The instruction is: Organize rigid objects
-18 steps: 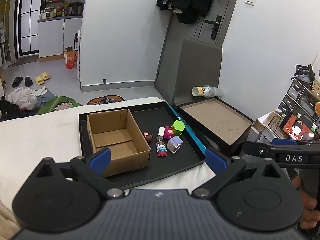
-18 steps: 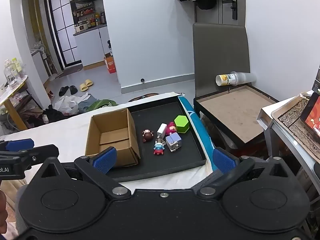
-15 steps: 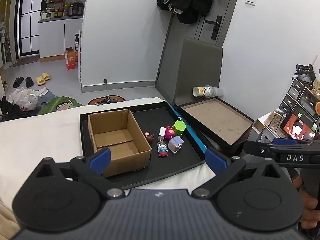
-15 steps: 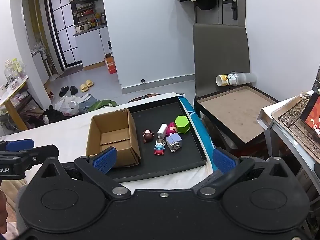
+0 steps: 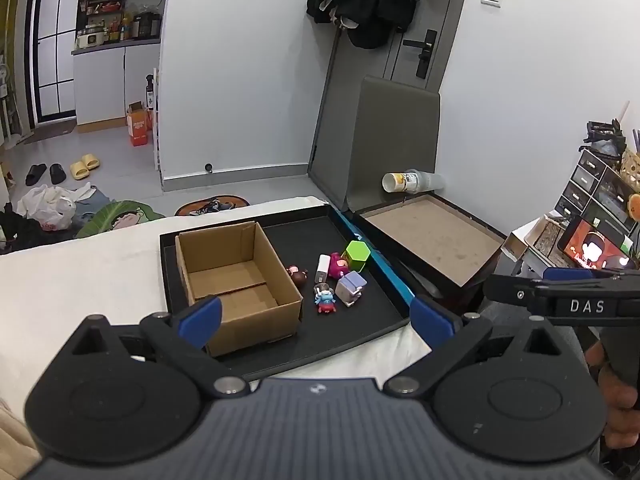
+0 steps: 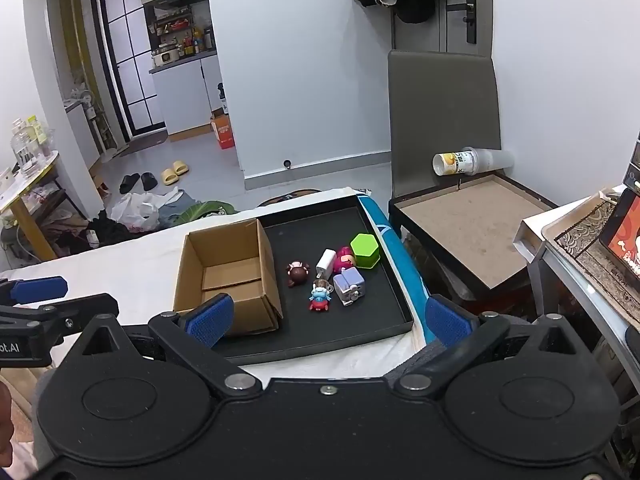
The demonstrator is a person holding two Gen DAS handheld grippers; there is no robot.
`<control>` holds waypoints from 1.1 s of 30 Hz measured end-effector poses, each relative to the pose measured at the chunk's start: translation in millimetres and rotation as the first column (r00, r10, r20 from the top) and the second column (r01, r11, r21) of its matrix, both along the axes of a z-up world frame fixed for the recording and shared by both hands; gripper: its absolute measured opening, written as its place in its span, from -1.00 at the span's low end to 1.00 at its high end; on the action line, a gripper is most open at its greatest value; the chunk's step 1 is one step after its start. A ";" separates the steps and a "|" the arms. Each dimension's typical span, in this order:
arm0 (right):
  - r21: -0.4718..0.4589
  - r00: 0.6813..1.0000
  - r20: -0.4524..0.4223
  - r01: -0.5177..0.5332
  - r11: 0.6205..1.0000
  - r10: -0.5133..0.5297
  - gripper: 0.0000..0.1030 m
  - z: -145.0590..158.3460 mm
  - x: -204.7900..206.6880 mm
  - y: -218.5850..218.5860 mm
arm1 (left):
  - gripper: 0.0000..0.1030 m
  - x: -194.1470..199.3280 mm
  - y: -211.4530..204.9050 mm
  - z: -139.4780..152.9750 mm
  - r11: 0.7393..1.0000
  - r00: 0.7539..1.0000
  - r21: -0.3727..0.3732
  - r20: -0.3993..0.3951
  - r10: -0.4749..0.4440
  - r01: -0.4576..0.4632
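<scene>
An open, empty cardboard box [image 5: 236,280] [image 6: 228,276] stands on the left of a black tray [image 5: 360,328] [image 6: 360,328]. To its right lie several small toys: a green hexagon block [image 5: 357,254] [image 6: 365,250], a white charger [image 5: 322,268] [image 6: 326,263], a pink figure [image 5: 338,266] [image 6: 344,259], a brown figure [image 5: 297,275] [image 6: 297,273], a lilac cube toy [image 5: 350,288] [image 6: 349,288] and a blue-red figure [image 5: 325,300] [image 6: 319,297]. My left gripper [image 5: 316,318] and right gripper [image 6: 328,320] are both open and empty, hovering short of the tray's near edge.
The tray rests on a white cloth-covered surface [image 5: 80,276]. A grey chair [image 5: 424,232] with a tipped cup stack [image 5: 412,181] stands to the right. A desk with a lit tablet [image 5: 592,244] is at far right. Clutter lies on the floor beyond.
Both grippers have stayed almost still; the left view has shifted very slightly. Nothing was picked up or moved.
</scene>
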State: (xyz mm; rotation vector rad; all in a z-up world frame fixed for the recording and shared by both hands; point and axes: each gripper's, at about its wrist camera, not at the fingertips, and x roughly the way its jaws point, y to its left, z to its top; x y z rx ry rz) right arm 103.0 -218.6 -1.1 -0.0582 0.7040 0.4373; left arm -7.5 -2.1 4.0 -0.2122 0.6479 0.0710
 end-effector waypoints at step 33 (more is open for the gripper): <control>-0.004 1.000 0.014 0.004 1.000 -0.004 1.00 6.9 -2.3 -2.3 | 0.94 -7.4 -4.3 3.5 1.000 1.000 -0.006 0.018 -0.005 0.005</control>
